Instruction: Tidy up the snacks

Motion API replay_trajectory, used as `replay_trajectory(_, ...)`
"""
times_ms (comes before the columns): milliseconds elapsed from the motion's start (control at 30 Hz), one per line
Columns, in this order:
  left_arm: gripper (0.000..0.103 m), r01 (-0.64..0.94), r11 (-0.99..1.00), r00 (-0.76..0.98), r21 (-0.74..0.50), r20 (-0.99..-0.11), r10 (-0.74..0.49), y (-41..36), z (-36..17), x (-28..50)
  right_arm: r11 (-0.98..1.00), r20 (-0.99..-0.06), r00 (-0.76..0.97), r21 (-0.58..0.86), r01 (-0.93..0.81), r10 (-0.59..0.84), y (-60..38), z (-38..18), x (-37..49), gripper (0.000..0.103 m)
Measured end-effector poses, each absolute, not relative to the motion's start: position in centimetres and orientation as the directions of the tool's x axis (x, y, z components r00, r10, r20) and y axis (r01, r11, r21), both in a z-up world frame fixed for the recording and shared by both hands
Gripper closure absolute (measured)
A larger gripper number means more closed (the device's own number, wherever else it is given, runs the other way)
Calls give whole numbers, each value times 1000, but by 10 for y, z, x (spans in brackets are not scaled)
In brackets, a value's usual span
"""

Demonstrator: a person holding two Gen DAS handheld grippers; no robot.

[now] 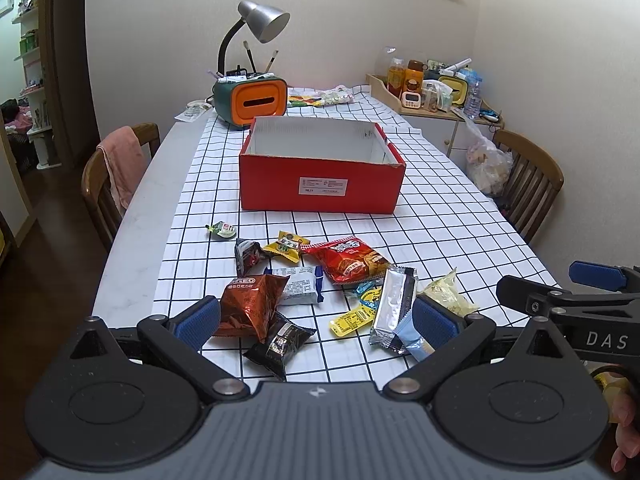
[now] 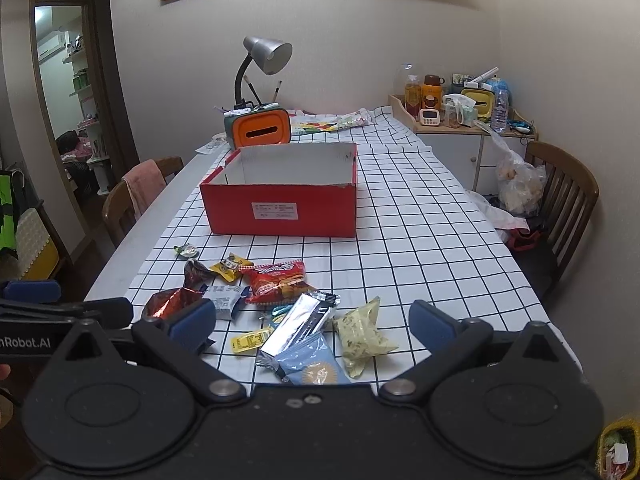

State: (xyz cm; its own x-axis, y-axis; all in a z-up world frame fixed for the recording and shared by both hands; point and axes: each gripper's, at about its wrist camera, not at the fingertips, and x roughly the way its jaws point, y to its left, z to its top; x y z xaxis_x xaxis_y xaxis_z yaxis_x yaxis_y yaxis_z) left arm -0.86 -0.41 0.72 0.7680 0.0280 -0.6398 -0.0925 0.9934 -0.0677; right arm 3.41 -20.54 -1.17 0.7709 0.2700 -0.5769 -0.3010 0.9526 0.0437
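Checked white cloth covers the table (image 1: 440, 208), and on it the red box (image 1: 320, 184) stands open; what shows of its white inside is bare, though the floor of it is hidden. By that, the sorting looks not yet begun. Every snack in view lies loose in a heap on the near side of the box, well apart from it: the red chip bag (image 1: 348, 260), the brown cookie bag (image 1: 250, 304), the silver bar (image 1: 392, 304), the pale green packet (image 2: 360, 334), the small green sweet (image 1: 222, 230) off alone.

Both tools hover low over the heap's near edge, level, pointing toward the box. The left gripper (image 1: 316, 320) has its fingers spread wide, holding nothing; the right gripper (image 2: 312, 324) likewise gapes, unladen.
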Motion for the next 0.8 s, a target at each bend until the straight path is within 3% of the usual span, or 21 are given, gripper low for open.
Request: replay_trajectory(800,0,-97,992,778,-75,-627,29,0,11,-15,949,-591,766,-3,-315,252,-196,-12,30,0)
